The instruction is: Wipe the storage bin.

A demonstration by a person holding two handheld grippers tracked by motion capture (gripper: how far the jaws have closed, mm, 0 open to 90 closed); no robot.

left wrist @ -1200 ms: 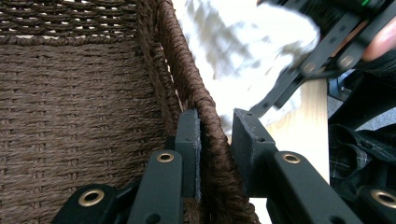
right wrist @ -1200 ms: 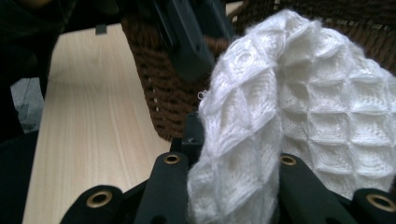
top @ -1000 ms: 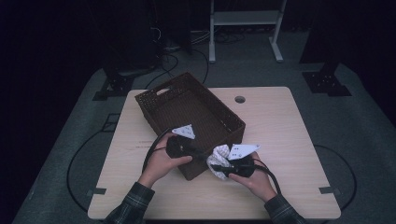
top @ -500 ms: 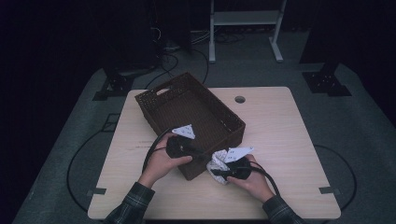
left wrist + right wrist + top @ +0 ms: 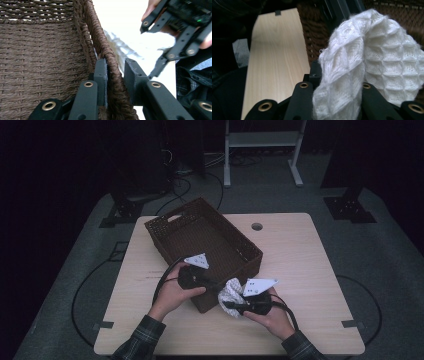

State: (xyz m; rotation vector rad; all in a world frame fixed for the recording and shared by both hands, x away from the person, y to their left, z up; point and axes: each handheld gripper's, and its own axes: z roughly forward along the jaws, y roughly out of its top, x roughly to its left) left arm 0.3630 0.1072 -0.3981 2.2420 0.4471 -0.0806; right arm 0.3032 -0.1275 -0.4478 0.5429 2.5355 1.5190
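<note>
A dark brown woven basket (image 5: 250, 267) sits at an angle in the middle of the table. My left gripper (image 5: 214, 286) is shut on the rim of its near wall; in the left gripper view the left gripper (image 5: 115, 68) has one jaw on each side of the woven rim (image 5: 110, 57). My right gripper (image 5: 228, 303) is shut on a white knitted cloth (image 5: 232, 291), held just outside that same wall. In the right gripper view the cloth (image 5: 372, 55) bulges up between the jaws of the right gripper (image 5: 339, 83), and the basket wall (image 5: 314, 32) is close behind it.
The light wooden table (image 5: 310, 265) has a round cable hole (image 5: 257, 226) behind the basket. The basket's inside (image 5: 45, 50) looks bare. Dark floor, cables and a white frame (image 5: 260, 140) lie beyond the far edge.
The right gripper and its cloth have shifted slightly beside the basket's near wall. The left gripper has stayed on the rim.
</note>
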